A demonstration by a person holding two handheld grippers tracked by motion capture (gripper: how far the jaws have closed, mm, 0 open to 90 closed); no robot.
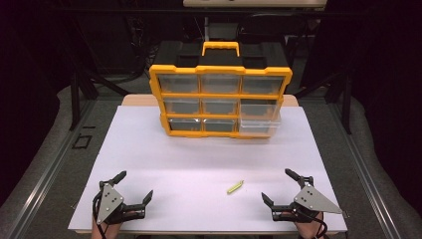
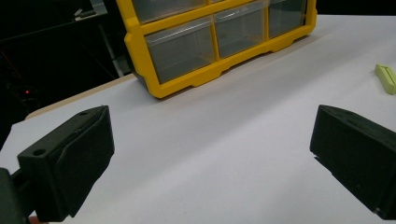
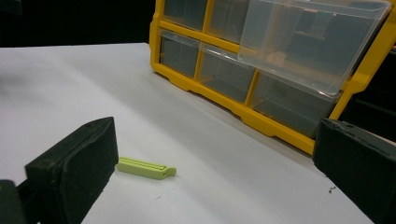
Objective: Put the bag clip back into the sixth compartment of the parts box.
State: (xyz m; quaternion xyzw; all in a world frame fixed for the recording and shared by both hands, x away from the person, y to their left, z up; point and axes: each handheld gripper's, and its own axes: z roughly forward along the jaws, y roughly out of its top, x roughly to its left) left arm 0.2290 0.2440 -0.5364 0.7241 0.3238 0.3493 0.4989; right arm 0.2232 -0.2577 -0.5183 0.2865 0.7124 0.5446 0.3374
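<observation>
A yellow and black organiser case (image 1: pixel 220 95) with clear drawers stands upright at the far middle of the white table (image 1: pixel 164 164). One clear drawer (image 1: pixel 259 124) at its lower right is pulled partway out; in the right gripper view that drawer (image 3: pixel 313 42) juts toward me. A small lime-green clip (image 1: pixel 235 186) lies flat on the table between the grippers, nearer the right one, also seen as the clip (image 3: pixel 145 168) and the clip (image 2: pixel 386 78). My left gripper (image 1: pixel 134 186) rests open at the near left. My right gripper (image 1: pixel 279 185) rests open at the near right. Both hold nothing.
The table's near edge (image 1: pixel 209 230) runs just under both hands. Dark floor and metal rails (image 1: pixel 54 154) flank the table. Black stands and cables sit behind the case.
</observation>
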